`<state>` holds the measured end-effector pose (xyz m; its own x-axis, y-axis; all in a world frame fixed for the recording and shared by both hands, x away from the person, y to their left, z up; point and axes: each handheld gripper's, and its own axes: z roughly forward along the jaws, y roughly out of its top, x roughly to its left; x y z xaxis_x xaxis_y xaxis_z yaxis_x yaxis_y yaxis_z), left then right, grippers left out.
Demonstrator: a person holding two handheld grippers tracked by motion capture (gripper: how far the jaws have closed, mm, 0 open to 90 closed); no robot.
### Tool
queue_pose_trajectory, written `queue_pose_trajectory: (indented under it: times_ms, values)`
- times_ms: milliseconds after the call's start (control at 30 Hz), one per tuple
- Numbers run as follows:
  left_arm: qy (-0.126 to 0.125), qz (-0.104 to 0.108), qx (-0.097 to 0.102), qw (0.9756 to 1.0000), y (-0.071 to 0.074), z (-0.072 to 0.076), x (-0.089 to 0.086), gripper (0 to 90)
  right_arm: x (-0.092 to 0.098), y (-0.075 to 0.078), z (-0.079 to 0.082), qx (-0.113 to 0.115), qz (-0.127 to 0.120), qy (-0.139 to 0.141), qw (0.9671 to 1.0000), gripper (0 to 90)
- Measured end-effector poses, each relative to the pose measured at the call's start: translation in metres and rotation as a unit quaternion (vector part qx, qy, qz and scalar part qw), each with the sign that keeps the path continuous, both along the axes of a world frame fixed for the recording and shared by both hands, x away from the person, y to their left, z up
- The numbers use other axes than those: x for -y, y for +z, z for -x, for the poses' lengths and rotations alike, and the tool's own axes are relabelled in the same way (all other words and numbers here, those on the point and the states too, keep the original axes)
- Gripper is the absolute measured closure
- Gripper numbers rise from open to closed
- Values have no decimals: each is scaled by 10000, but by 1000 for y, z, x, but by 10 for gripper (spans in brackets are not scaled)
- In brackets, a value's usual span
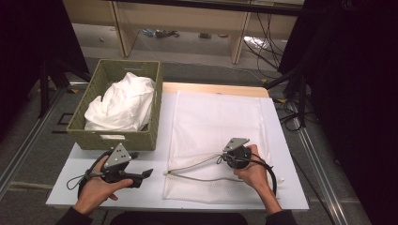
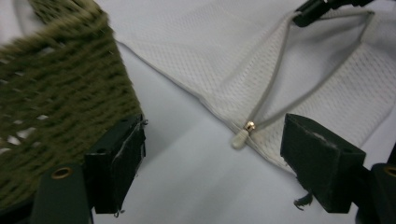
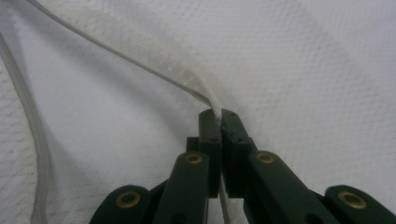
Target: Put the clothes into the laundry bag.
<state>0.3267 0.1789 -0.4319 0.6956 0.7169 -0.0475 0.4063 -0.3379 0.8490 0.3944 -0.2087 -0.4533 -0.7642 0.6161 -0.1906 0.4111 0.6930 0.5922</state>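
Mesh laundry bag (image 1: 216,136): white, lying flat on the bench (image 1: 291,187), in the centre and right of the high view; its zipper opening is near the lower edge of the bag.
Zipper edge (image 3: 154,70): a strip of the bag's opening, lifted up from the mesh below it; it runs from the upper left of the right gripper view down to the jaws.
Zipper pull (image 2: 240,139): small and white with a gold bead, lying on the bench at the corner of the bag, in the middle of the left gripper view.
Right hand-held gripper (image 1: 233,158): in the lower right centre of the high view, over the bag; its jaws are closed on the zipper edge, and the fabric is pinched between the two pads.
Left hand-held gripper (image 1: 146,174): in the lower left of the high view, just in front of the basket; its jaws stand wide apart with nothing between them, and they point toward the zipper pull without touching it.
Wicker basket (image 1: 105,136): olive green, at the upper left of the high view, partly on the left corner of the bench, just beside the bag.
White cloth (image 1: 123,105): crumpled inside the basket, rising above its rim.
Bench: white top, with a pale wooden strip at its far edge.
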Motion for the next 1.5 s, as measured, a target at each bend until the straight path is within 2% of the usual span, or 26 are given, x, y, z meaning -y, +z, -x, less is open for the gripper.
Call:
queue_pose_trajectory:
  times_ms: [33,100,167,233,300,333,367,433,467,600,633,667,700,833,867,933,1033,1133,1167,1200,1300,1367,1400,1433,1467,1500]
  values:
    - [30,7,41,10000,5,-2,-3,217,2,4,-3,170,90,205,9996,894]
    - [275,-7,272,9993,18,-8,-11,229,4,14,-1,342,-117,170,9992,896]
    - [310,-16,269,9992,23,-12,-15,229,4,16,-1,383,-196,171,9989,897]
    - [479,58,266,9985,33,-21,-23,229,4,22,0,471,-224,222,9984,897]
    - [575,20,216,9981,41,-30,-29,227,3,28,-1,552,-248,238,9979,897]
    - [710,-20,244,9972,50,-43,-35,226,3,34,-2,633,-285,241,9973,897]
    - [710,-20,244,9972,50,-43,-35,225,3,34,-2,633,-285,241,9973,897]
    - [898,-126,287,9955,66,-62,-44,219,2,43,-3,674,-318,173,9971,897]
    - [898,-126,287,9955,66,-62,-44,218,3,45,-4,743,-273,262,9965,897]
    - [1145,-418,211,9923,82,-95,-55,206,1,56,-4,849,-241,284,9957,897]
    - [1131,-641,152,9914,84,-102,-59,206,1,56,-4,849,-241,284,9957,897]
    - [1201,-686,-29,9904,85,-119,-63,198,2,60,-5,901,-235,297,9952,897]
    - [1201,-686,-29,9904,85,-119,-63,198,2,60,-5,901,-235,297,9952,897]
    - [1378,-815,-152,9870,80,-149,-64,198,2,64,-5,974,-220,299,9946,897]
    - [1475,-868,-232,9850,76,-163,-65,197,2,65,-4,968,-210,344,9945,896]
    - [1548,-760,-289,9846,73,-170,-65,187,2,66,-4,970,-213,346,9945,897]
    - [1629,-763,-353,9830,67,-185,-66,186,3,66,-4,962,-213,358,9945,897]
    - [1639,-940,-402,9812,55,-200,-65,168,1,65,-4,949,-194,352,9947,897]
    - [1663,-826,-600,9808,46,-209,-63,166,1,63,-5,974,-144,407,9943,896]
    - [1663,-826,-600,9808,46,-209,-63,167,1,63,-5,974,-144,407,9943,896]
    - [1838,-1052,-704,9748,37,-217,-55,158,-1,61,-4,902,-127,394,9951,897]
    - [1709,-1222,-705,9751,33,-218,-46,153,-2,60,-4,895,-126,431,9950,896]
    - [1724,-1342,-688,9734,31,-219,-43,148,-2,60,-4,887,-128,428,9951,896]
    - [1796,-1456,-698,9704,30,-220,-42,151,-2,60,-4,885,-125,427,9951,896]
    - [1995,-1558,-771,9644,26,-224,-44,154,-2,60,-3,888,-117,438,9950,896]
    - [1995,-1558,-771,9644,26,-224,-44,152,-2,60,-3,888,-117,438,9950,896]
